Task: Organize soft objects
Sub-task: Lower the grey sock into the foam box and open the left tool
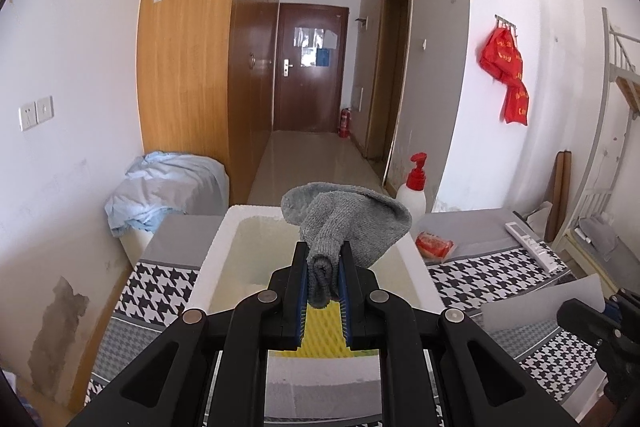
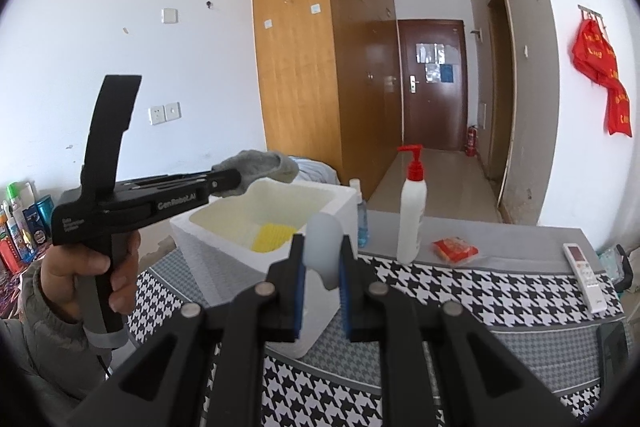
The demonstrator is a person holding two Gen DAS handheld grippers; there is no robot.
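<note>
1. Grey knitted sock [image 1: 344, 227] clamped between my left gripper [image 1: 324, 267] pads, held above the open white foam box [image 1: 408, 267].
2. Yellow mesh sponge [image 2: 272, 237] lies inside the box.
3. My right gripper [image 2: 322, 263] pinches a pale, blurred soft piece [image 2: 326, 247]; cannot tell what.
4. Box sits on houndstooth cloth [image 2: 480, 291], pump bottle [image 2: 411, 215] beside.

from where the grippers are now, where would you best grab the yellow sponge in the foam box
Grip the yellow sponge across its two long edges, coming straight down from above. It lies flat on the floor of the white foam box, whose walls block any side approach, so only its top face is open.
</note>
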